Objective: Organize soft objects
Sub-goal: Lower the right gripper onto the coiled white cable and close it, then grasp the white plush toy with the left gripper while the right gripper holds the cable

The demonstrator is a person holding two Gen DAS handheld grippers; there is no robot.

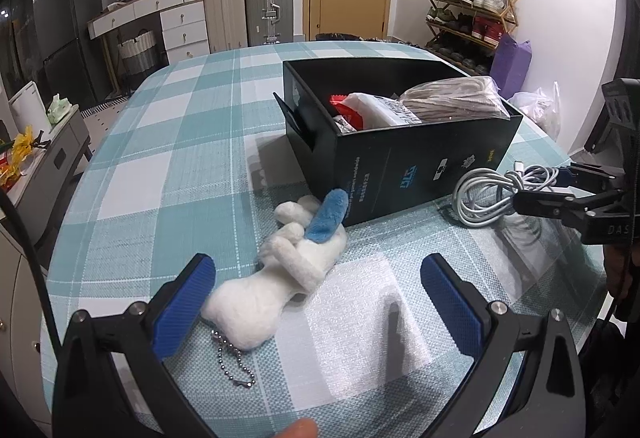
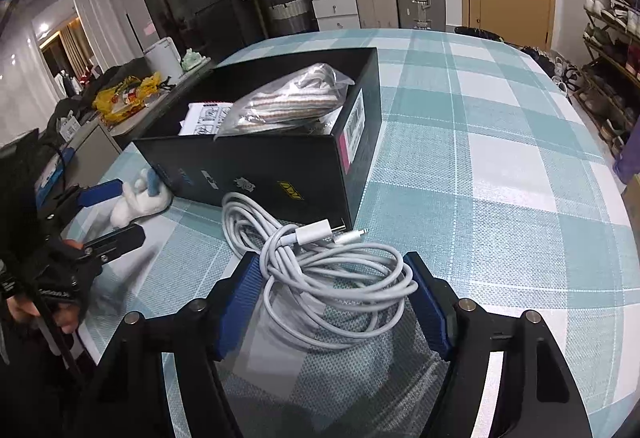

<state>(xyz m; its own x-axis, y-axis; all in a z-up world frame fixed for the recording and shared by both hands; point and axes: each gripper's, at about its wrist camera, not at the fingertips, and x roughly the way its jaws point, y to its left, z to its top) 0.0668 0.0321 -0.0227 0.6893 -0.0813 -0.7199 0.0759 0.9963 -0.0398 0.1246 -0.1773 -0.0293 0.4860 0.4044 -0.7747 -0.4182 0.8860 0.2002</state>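
Left wrist view: my left gripper (image 1: 318, 304) is spread wide and holds nothing; its left blue ribbed pad (image 1: 182, 308) lies just beside the round end of the white fuzzy plush toy with a blue ear (image 1: 280, 270), which stretches toward one o'clock on the teal-and-white checked woven tablecloth (image 1: 168, 141). I judge the toy light, squashy and non-slip, best pinched across its narrower middle; the steel ball chain (image 1: 234, 360) at its near end will dangle. At one o'clock stands the black rectangular cardboard box (image 1: 404, 161), stiff-walled, already holding a clear crinkly bag of striped grey fabric (image 1: 452, 97).

In the right wrist view, my right gripper (image 2: 330, 302) is open about the white coiled charging cable (image 2: 320, 262), the pads flanking the loops but apparently not pressing. I expect smooth, springy loops that spill unless bunched together.
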